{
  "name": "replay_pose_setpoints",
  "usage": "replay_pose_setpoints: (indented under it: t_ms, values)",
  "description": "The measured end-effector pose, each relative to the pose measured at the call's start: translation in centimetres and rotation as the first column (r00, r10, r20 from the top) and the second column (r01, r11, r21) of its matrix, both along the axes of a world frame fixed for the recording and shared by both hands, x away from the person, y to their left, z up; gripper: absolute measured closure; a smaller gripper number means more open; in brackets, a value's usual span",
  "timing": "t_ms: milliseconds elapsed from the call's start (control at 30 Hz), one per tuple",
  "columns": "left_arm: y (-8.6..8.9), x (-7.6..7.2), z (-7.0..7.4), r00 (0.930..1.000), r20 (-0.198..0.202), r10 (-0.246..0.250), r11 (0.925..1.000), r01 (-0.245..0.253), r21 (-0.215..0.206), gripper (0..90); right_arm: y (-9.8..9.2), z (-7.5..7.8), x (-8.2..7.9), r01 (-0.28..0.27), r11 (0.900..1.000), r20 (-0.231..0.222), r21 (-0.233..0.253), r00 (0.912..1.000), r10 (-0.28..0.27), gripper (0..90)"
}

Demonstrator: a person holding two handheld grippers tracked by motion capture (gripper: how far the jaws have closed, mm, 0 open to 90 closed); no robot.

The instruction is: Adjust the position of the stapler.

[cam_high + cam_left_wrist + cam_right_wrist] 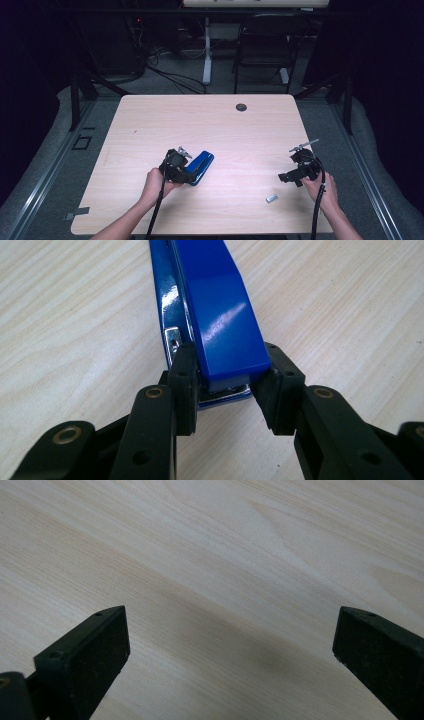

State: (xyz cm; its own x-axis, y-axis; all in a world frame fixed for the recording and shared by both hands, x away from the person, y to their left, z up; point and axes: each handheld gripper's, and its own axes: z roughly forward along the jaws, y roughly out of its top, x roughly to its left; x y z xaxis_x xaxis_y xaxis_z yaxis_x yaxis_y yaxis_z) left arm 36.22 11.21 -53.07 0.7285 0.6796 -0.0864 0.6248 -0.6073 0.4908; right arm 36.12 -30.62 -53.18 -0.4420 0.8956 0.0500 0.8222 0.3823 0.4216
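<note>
A blue stapler (202, 167) lies on the light wooden table (210, 125), left of centre. My left gripper (189, 176) is shut on its near end. In the left gripper view both black pads (184, 385) press the sides of the blue stapler (215, 305), whose metal base shows beneath. My right gripper (285, 177) hovers over the right side of the table, held by a hand. Its jaws stand wide apart in the right gripper view, where my right gripper (227, 650) has only bare wood between its fingers. A small silver strip of staples (271, 198) lies near the front edge.
A round grommet hole (241, 107) sits near the table's far edge. A black chair (265, 45) and a white desk leg (207, 50) stand beyond the table. Cables trail from both grippers toward the near edge.
</note>
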Motion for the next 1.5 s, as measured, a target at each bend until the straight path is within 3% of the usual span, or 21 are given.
replay_pose_setpoints:
  t_ms: [833, 1000, 1100, 1233, 1333, 1500]
  values:
    - [1.4, -2.8, 0.2, 0.9992, -0.035, -0.019, 0.9998, 0.019, -0.006, 64.9, 0.2, 0.0, -0.1, -0.002, 1.000, 0.005, -0.001, 1.0000, 0.002, 1.4]
    - [1.4, -2.8, 0.1, 0.9991, -0.041, -0.014, 0.9999, 0.013, -0.010, 64.8, 0.3, -0.2, -0.1, 0.005, 1.000, 0.014, 0.009, 0.9999, -0.005, 1.4]
    - [1.3, -2.9, 0.1, 0.9989, -0.046, -0.012, 0.9999, 0.012, -0.008, 64.9, 0.2, 0.1, -0.1, -0.014, 1.000, -0.003, -0.014, 0.9999, 0.013, 1.4]
    - [1.3, -2.8, 0.1, 0.9986, -0.051, -0.016, 0.9998, 0.016, -0.010, 64.7, 0.3, -0.2, -0.1, 0.005, 1.000, 0.009, 0.006, 0.9999, -0.006, 1.4]
    - [1.4, -2.8, 0.2, 0.9986, -0.053, -0.002, 0.9999, 0.002, -0.017, 64.1, 0.2, 0.0, 0.0, -0.016, 1.000, -0.009, -0.008, 0.9998, 0.016, 1.4]
    - [1.9, -2.7, 1.3, 0.9990, -0.041, 0.018, 0.9967, -0.021, -0.078, 44.2, 0.2, 0.0, -0.1, -0.005, 1.000, 0.006, 0.005, 1.0000, 0.005, 1.5]
